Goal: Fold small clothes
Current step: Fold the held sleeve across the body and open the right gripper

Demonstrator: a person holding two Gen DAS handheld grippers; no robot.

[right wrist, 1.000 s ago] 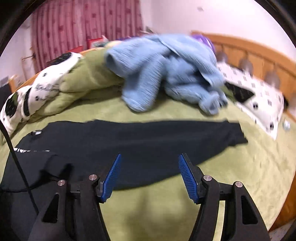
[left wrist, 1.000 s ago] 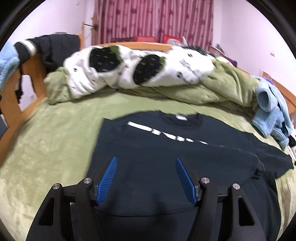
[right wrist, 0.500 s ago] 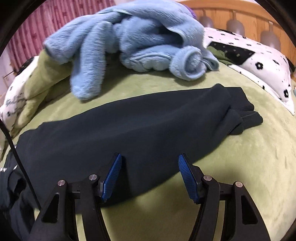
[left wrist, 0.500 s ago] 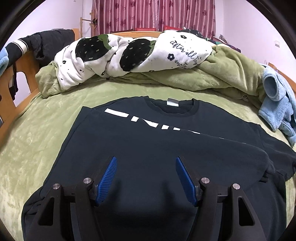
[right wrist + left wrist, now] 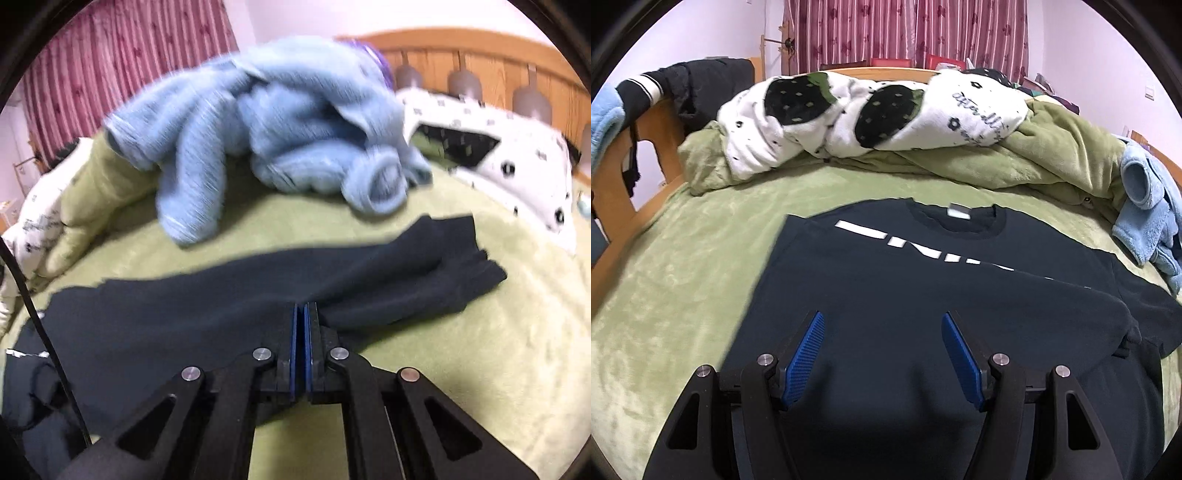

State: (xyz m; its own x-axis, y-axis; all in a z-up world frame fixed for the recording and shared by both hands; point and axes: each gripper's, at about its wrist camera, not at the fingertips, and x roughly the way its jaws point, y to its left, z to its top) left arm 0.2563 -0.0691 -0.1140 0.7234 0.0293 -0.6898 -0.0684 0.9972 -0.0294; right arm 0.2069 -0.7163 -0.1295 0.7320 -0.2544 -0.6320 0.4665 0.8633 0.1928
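A black long-sleeved sweatshirt (image 5: 923, 295) with white lettering lies flat on the green bed cover, collar toward the far side, its left sleeve folded across the body. My left gripper (image 5: 882, 332) is open and empty, hovering over the shirt's lower body. In the right wrist view the shirt's right sleeve (image 5: 369, 273) stretches out to the right across the cover. My right gripper (image 5: 303, 314) is shut on the near edge of that sleeve around its middle, and the cuff (image 5: 476, 273) lies further right.
A white strawberry-print quilt (image 5: 871, 110) and bunched green blanket (image 5: 1052, 155) lie at the back. A light blue fleece garment (image 5: 280, 122) lies just beyond the sleeve. A white patterned pillow (image 5: 509, 162) and the wooden headboard (image 5: 480, 66) are at right.
My right gripper has closed onto the right sleeve, which was between its open fingers before. My left gripper stays open over the shirt, its view shifted slightly.
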